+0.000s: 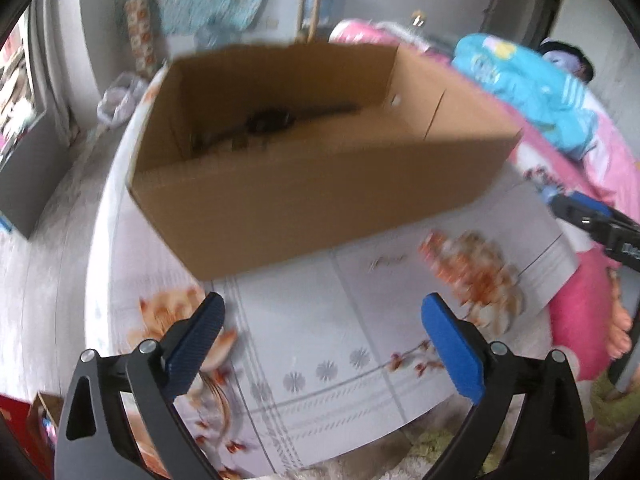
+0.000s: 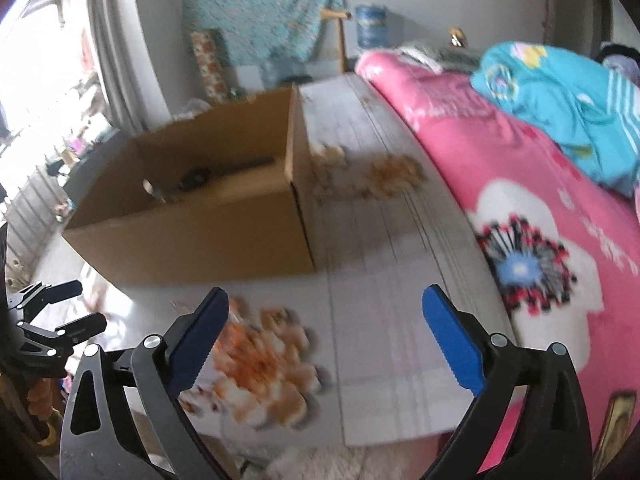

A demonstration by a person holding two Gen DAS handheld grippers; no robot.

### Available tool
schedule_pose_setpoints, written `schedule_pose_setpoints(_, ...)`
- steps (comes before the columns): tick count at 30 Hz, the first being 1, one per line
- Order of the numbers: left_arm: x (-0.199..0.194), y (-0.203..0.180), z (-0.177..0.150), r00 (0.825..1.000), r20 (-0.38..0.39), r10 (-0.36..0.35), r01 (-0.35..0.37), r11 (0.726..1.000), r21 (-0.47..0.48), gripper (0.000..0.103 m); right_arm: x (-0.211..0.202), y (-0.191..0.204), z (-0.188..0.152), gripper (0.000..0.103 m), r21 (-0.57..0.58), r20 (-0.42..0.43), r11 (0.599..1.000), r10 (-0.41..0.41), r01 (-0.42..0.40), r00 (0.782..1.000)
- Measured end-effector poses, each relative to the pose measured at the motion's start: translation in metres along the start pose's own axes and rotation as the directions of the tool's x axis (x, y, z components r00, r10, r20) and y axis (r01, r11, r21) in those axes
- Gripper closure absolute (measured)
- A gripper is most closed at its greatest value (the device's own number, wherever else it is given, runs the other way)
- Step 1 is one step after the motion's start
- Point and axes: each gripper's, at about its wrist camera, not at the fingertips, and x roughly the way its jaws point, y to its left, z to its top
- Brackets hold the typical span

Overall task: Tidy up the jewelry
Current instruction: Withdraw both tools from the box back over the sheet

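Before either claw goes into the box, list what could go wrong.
1. The dark items inside the box are blurred and tangled-looking; a claw may grab several at once or miss them.
2. The box sits near the left edge of the floral board; a push on its wall could slide it off.
3. Both the left claw and right claw are open and close together; they could collide.

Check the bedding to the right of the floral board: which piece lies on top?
The turquoise blanket, bunched in a heap with white stripes showing. It lies on top of the pink quilt, which is spread flat beside the floral board.
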Motion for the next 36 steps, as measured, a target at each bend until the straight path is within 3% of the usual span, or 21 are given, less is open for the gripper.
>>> schedule_pose_setpoints(6,0.032,-0.001,-0.021,0.994,-0.082,0.073,-0.075,0.997,-0.018,0.006,0.007,-0.004,-0.017,0.008,-0.012,-0.055,0.996,-0.086,0.086,0.995)
schedule_pose_setpoints(12,0.043,-0.002,-0.025,0.988,-0.098,0.116,-0.121,0.992,-0.041,0.006,0.000,0.012,-0.007,0.008,-0.158,0.035,0.960,-0.229,0.232,0.973)
schedule_pose_setpoints(21,0.047,-0.006,-0.024,0.983,-0.093,0.159,-0.166,0.983,-0.078,0.006,-0.021,0.033,0.008,0.008,-0.218,0.212,0.923,-0.273,0.317,0.939)
schedule_pose_setpoints(32,0.043,-0.012,-0.026,0.979,-0.102,0.178,-0.189,0.976,-0.111,0.006,-0.042,0.039,0.019,0.008,-0.168,0.327,0.942,-0.224,0.290,0.918)
schedule_pose_setpoints(36,0.041,-0.015,-0.031,0.977,-0.103,0.184,-0.197,0.973,-0.124,0.006,-0.039,0.035,0.021,0.008,-0.163,0.307,0.963,-0.155,0.212,0.939)
